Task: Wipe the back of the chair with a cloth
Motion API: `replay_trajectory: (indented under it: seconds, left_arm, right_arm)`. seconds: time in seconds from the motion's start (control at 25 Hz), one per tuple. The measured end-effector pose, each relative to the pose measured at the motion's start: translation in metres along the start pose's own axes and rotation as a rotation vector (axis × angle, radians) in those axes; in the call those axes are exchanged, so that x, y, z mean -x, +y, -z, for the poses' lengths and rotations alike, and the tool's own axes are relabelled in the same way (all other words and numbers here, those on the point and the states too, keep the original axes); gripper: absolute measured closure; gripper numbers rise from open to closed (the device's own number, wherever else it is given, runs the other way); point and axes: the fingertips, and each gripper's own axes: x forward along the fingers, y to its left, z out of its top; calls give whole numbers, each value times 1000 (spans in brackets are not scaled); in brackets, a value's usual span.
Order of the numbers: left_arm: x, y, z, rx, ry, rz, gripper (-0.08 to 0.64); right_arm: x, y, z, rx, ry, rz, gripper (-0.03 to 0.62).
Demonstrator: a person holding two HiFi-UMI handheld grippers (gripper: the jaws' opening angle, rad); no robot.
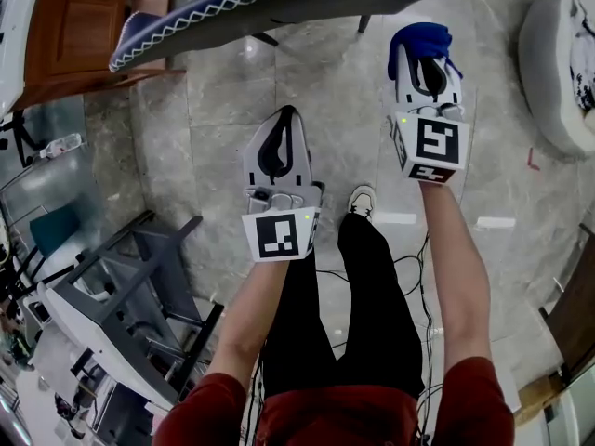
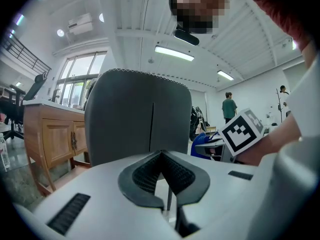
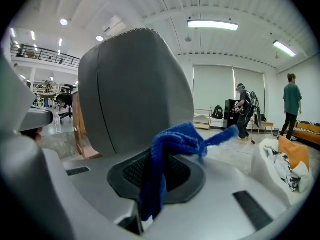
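The chair back (image 1: 279, 3) runs across the top of the head view, grey-blue with white stitching along its edge. It also fills the left gripper view as a grey chair back (image 2: 137, 116) and the right gripper view as the same chair back (image 3: 132, 89). My right gripper (image 1: 423, 52) is shut on a blue cloth (image 1: 418, 37), a short way from the chair's edge. The cloth (image 3: 167, 146) hangs bunched from the right gripper (image 3: 159, 160). My left gripper (image 1: 284, 117) is lower and left of it, shut and holding nothing, and the left gripper (image 2: 161, 153) points at the chair.
A wooden cabinet (image 1: 79, 26) stands at the upper left. A grey metal frame (image 1: 130, 286) lies at the lower left. A white cushion (image 1: 558, 63) sits at the right edge. Cables (image 1: 409, 277) trail on the tiled floor by my shoe (image 1: 361, 201). People (image 3: 291, 104) stand far off.
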Motion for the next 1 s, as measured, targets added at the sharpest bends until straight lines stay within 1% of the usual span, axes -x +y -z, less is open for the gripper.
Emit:
replay_trajectory:
  seconds: [0.16,0.28,0.36,0.52,0.68,0.88,1.0]
  left_arm:
    - [0,5,-1,18,-1,-37,548]
    - [-2,6,0,51,-2,-66,548]
    - [-3,5,1,55,-2,-65,548]
    - [0,8,7,26,11,-40,548]
    - [1,15,3,55,-10,-61,548]
    - [8,29,3,66,-12,-74,548]
    - [18,39,8,27,5,-57,548]
  right_arm:
    - [-20,-6,-10,0,0,8,537]
    - [-30,-6,-14,-23,7,9,537]
    - [-34,-6,-15,-21,6,13,537]
    - [-35,-1,-15,-19,3,20,537]
    - [-34,2,-14,-22,10,26,537]
    - [-35,27,-24,9,0,-11,537]
    - [-40,48,-31,10,-4,-28,537]
